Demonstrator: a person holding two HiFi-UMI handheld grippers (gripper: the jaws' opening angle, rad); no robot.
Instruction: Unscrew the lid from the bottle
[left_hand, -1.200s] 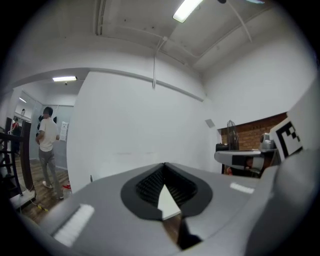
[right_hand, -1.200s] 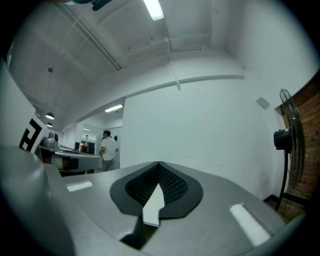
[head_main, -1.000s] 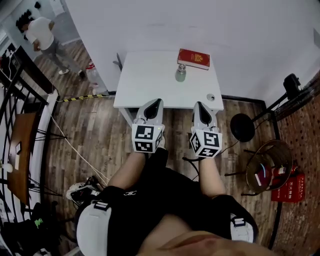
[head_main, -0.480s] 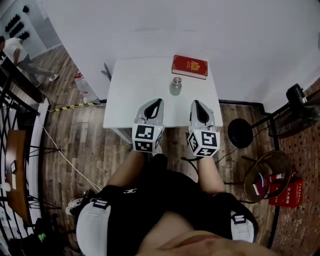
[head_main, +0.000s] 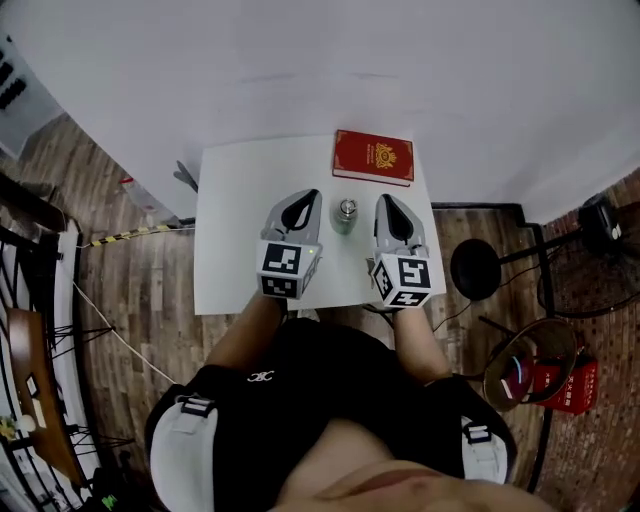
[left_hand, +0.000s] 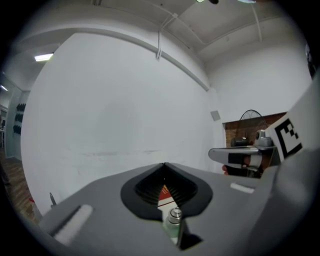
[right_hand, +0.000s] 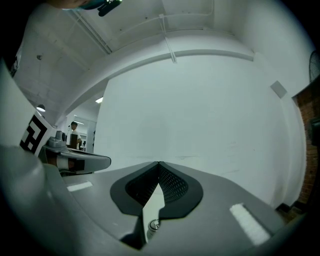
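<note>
A small pale-green bottle (head_main: 346, 216) with a silver lid stands upright on the white table (head_main: 235, 270), just in front of a red book (head_main: 373, 157). My left gripper (head_main: 310, 197) hovers to the bottle's left and my right gripper (head_main: 385, 203) to its right; both are shut with nothing held, and neither touches the bottle. In the left gripper view the bottle (left_hand: 173, 222) and the red book (left_hand: 164, 193) show through the slit below the closed jaws. In the right gripper view the bottle's lid (right_hand: 152, 226) shows the same way.
The white wall rises right behind the table. On the wooden floor to the right are a round black stand base (head_main: 473, 269), a round basket (head_main: 518, 368) and a red box (head_main: 572, 385). A dark railing and a brown table (head_main: 35, 375) lie at far left.
The view has moved forward over the table. Both grippers now sit over the tabletop on either side of the bottle, where before they hung in front of the table's near edge.
</note>
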